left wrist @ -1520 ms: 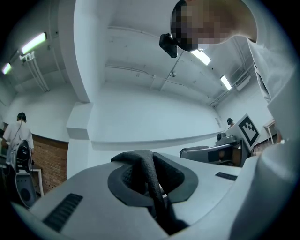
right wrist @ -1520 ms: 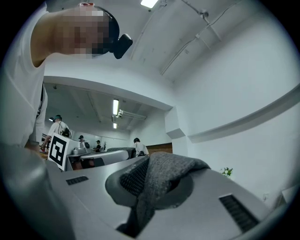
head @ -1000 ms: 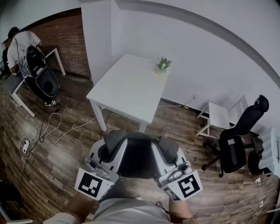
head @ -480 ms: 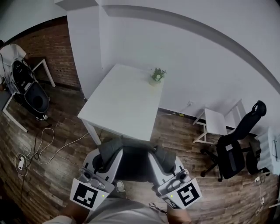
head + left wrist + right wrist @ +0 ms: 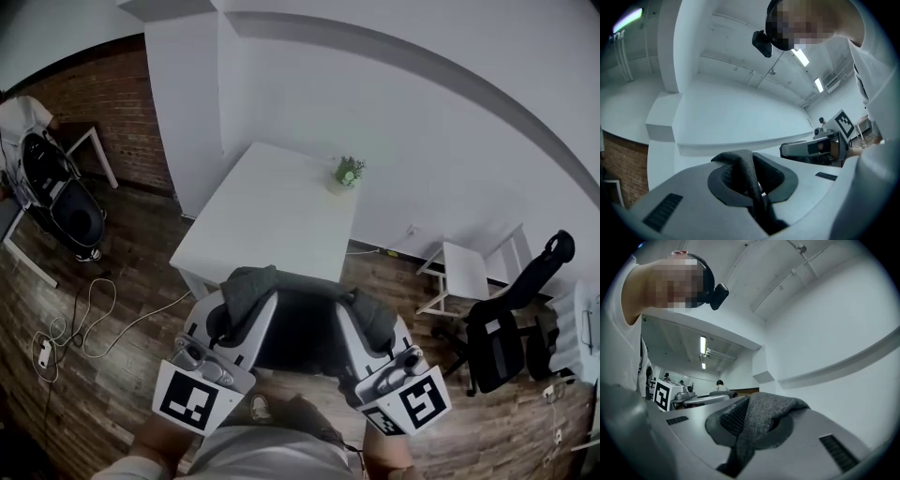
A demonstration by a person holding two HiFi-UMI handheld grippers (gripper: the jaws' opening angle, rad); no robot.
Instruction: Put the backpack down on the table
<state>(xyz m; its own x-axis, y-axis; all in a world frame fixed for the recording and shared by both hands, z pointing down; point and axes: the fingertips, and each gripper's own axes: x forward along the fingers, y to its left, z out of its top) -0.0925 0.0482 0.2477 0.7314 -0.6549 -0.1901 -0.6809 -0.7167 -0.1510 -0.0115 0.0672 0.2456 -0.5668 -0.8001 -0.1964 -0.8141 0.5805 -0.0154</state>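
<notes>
Table (image 5: 272,216) at 12 o'clock | backpack (image 5: 302,330) hanging at 6, short of its near edge; soft, saggy, probably weighty | left gripper (image 5: 754,197), right gripper (image 5: 740,446) each clamped tight on padded shoulder straps (image 5: 764,416), the sound hold.

A white square counter (image 5: 267,220) stands on a dark wood-plank floor (image 5: 131,384), its far edge close to the white wall. A small potted plant (image 5: 348,172) sits on top near the far right corner. On the floor to the left a pale cable (image 5: 91,302) lies in loose loops, with a power strip (image 5: 43,351) just beside them. To the right stand a low white side table (image 5: 466,263) and a black office chair (image 5: 506,323).
</notes>
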